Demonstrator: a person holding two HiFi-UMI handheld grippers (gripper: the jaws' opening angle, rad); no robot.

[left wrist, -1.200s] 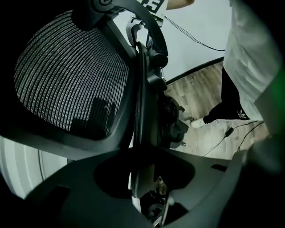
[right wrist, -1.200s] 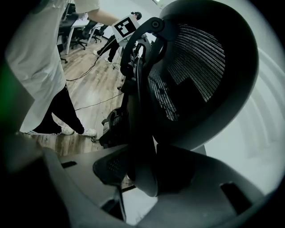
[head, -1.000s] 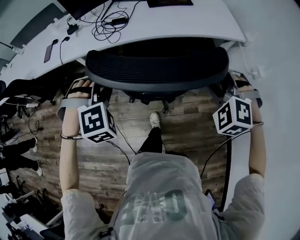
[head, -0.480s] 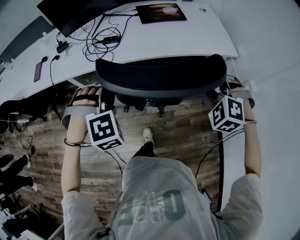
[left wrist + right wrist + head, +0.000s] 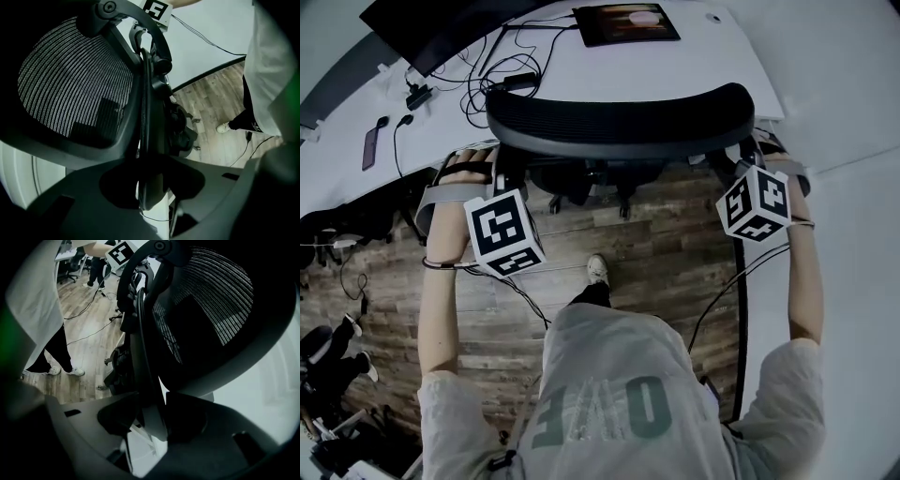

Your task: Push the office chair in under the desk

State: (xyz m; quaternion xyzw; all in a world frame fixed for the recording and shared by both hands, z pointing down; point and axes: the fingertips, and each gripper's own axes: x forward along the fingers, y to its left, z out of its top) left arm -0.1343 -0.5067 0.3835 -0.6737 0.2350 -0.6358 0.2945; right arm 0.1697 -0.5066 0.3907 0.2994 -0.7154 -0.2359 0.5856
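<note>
The black mesh office chair (image 5: pixel 619 117) stands against the white desk (image 5: pixel 703 66), its backrest top meeting the desk's near edge and its seat hidden underneath. My left gripper (image 5: pixel 502 180) holds the backrest's left edge, its marker cube below it. My right gripper (image 5: pixel 748 161) holds the right edge. In the left gripper view the backrest frame (image 5: pixel 151 112) runs between the jaws of the left gripper (image 5: pixel 150 187), with the mesh (image 5: pixel 70 89) to the left. In the right gripper view the frame (image 5: pixel 143 348) passes between the jaws of the right gripper (image 5: pixel 150 420).
On the desk lie a dark monitor (image 5: pixel 422 33), tangled cables (image 5: pixel 502 70), a tablet (image 5: pixel 623 23) and a phone (image 5: pixel 370 148). Other dark chairs (image 5: pixel 337 220) stand at the left. A cable (image 5: pixel 516 291) trails over the wooden floor by the person's shoe (image 5: pixel 597 270).
The chair has rolled forward toward the desk, and its backrest now reaches the desk edge. Both grippers went forward with it, still on the backrest's sides.
</note>
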